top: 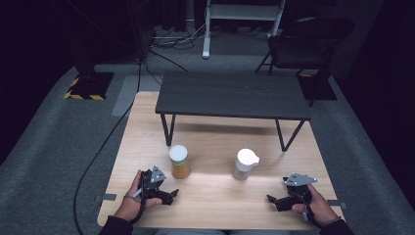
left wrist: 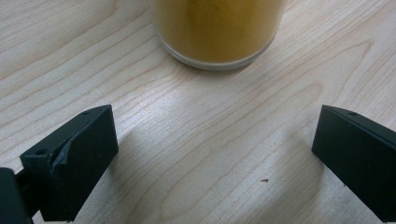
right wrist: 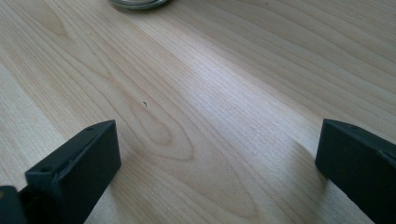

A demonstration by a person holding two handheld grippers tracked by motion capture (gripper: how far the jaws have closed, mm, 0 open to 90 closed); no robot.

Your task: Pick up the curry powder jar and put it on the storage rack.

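In the high view, the person is resting both hands near the front edge of the table. The left gripper is lying just in front of a jar of yellow powder, its jaws standing wide and holding nothing. The right gripper is sitting toward the front right corner, jaws also wide and empty, pointing inward at a white bottle that is standing near the middle of the table. A small dark bench is straddling the far edge behind both containers.

In the left gripper view, the left gripper is facing the bottom of the jar across a stretch of bare wood. The jar is sitting slightly left of centre between the jaws, so a straight push forward is probably risking one jaw striking the glass wall first and sliding or tipping it toward the bench legs.

In the right gripper view, the right gripper is looking along bare wood, with the base of the bottle showing off to the left. Closing in without turning first is likely to make the jaws miss or clip it, and the tall, narrow bottle looks easy to topple.
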